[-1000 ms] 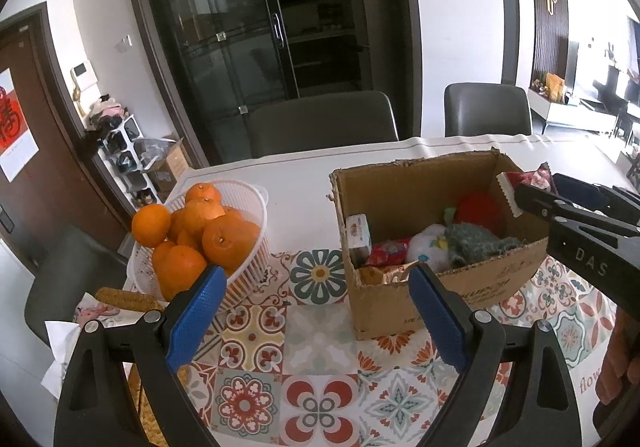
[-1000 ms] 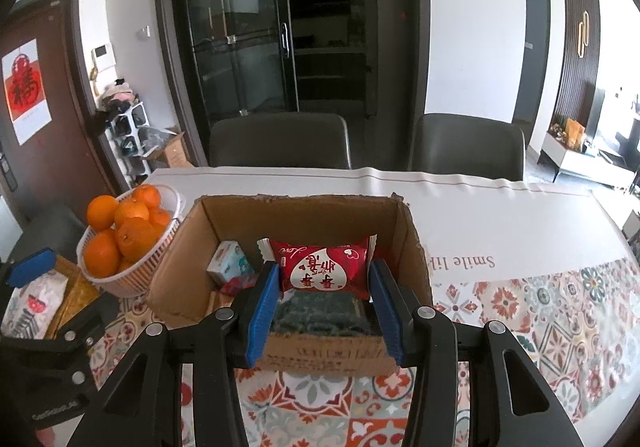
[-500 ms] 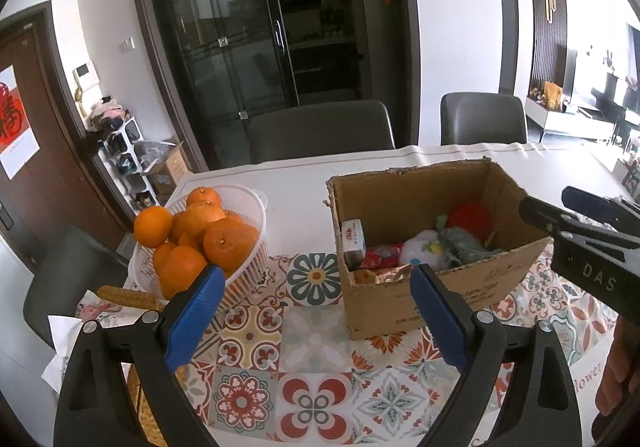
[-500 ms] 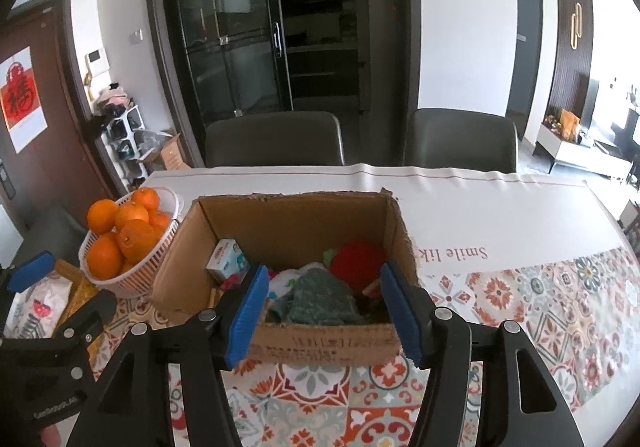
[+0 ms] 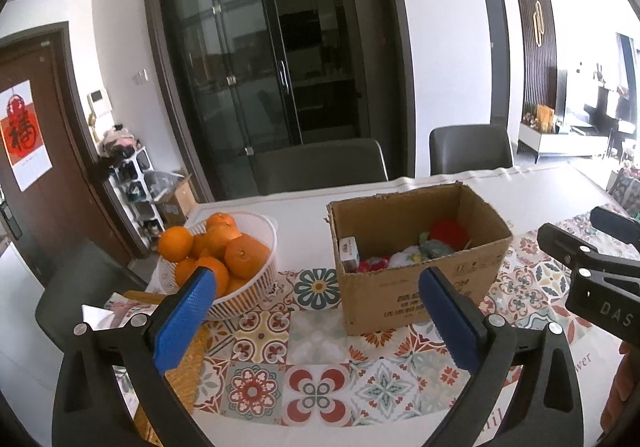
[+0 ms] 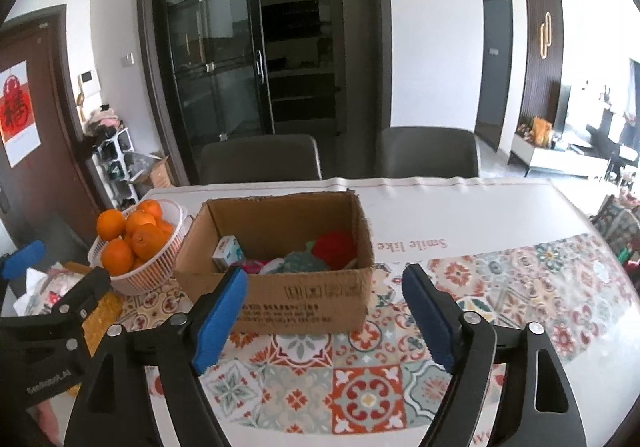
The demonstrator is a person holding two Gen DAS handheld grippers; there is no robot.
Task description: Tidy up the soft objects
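Your left gripper (image 5: 316, 321) and right gripper (image 6: 324, 319) gaped empty, jaws just opening | soft toys (image 6: 304, 261) lay in cardboard box (image 6: 280, 299), far-centre worktop | light, squashy; you should pinch mid-body.

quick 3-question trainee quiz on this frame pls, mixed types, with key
1. True or false: the right claw grips a red snack packet.
2. The white basket beside the cardboard box holds: A) apples B) oranges C) lemons
3. Fill in: the red plush item lies ____ the box.

Key: 1 false, its jaws have just been opening and nothing is between them; the left claw is open and empty too. 2 B. 3 inside.
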